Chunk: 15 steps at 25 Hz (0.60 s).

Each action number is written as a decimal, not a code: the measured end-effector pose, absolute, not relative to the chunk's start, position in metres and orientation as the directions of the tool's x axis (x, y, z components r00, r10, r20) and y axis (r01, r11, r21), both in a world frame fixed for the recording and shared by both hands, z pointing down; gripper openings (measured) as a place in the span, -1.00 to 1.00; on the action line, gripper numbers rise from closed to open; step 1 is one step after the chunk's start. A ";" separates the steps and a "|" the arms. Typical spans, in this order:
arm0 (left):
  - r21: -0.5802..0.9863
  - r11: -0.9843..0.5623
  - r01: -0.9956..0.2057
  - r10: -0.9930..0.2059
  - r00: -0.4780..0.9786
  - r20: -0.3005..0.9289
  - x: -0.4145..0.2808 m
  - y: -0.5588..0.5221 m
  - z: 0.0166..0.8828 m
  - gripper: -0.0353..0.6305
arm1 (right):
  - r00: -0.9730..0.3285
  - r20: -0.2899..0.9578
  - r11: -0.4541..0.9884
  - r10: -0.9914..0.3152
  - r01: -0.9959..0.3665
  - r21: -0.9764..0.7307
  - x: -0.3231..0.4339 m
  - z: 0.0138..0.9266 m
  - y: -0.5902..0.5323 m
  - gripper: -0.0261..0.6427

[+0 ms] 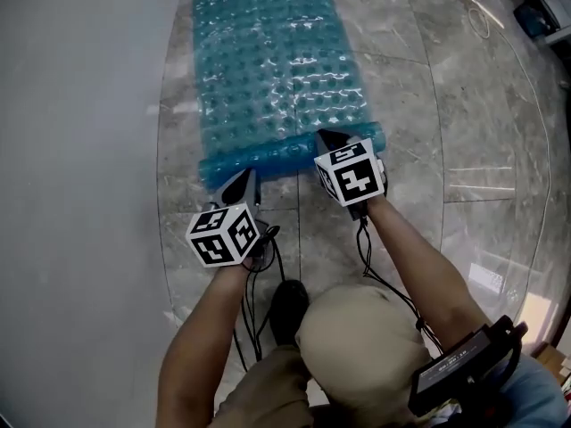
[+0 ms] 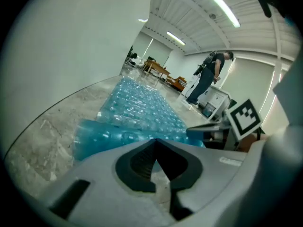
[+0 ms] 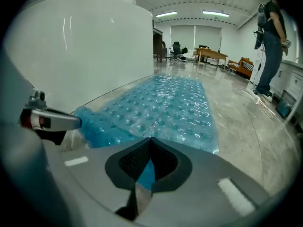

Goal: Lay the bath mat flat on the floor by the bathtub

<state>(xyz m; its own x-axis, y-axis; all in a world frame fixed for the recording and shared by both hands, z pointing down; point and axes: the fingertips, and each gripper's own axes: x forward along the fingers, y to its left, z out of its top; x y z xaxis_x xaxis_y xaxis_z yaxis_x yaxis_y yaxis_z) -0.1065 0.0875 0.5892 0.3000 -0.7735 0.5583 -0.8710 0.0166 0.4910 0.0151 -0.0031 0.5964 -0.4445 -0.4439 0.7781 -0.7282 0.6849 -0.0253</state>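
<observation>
Both grippers closed at the near end of the bath mat

The right gripper [image 3: 150, 141] is clamped on blue mat at the near right corner. The left gripper [image 2: 155, 143] is closed at the near left corner, but I cannot tell whether it pinches the mat. The bath mat [image 1: 268, 69] lies mostly flat on the floor [image 1: 419, 132] beside the bathtub [image 1: 80, 150], its near edge curled. If released while raised, that edge would likely roll back, and uneven pulling could skew the mat.

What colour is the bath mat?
The bath mat is see-through blue with round bumps; head view shows it best.
</observation>
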 end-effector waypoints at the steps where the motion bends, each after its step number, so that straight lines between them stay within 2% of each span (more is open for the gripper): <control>1: 0.501 0.013 -0.865 -0.790 0.299 0.536 -0.108 0.086 0.582 -0.88 | -0.437 0.782 0.687 -0.445 -0.727 -0.015 0.017 0.599 0.002 -0.90; 5: 0.514 0.015 -0.858 -0.807 0.293 0.513 -0.118 0.074 0.579 -0.88 | -0.430 0.788 0.701 -0.440 -0.713 0.003 0.025 0.605 0.034 -0.90; 15: 0.479 0.032 -0.877 -0.696 0.325 0.640 -0.118 0.090 0.608 -0.88 | -0.433 0.808 0.684 -0.400 -0.728 -0.051 0.023 0.569 0.073 -0.90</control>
<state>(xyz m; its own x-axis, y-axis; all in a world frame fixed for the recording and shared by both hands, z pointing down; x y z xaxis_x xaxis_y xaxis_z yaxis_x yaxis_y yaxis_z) -0.1183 0.0900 0.6078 0.3247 -0.6961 0.6403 -0.8771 0.0317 0.4793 0.0227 0.0730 0.5694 -0.4328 -0.3999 0.8080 -0.7278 0.6838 -0.0514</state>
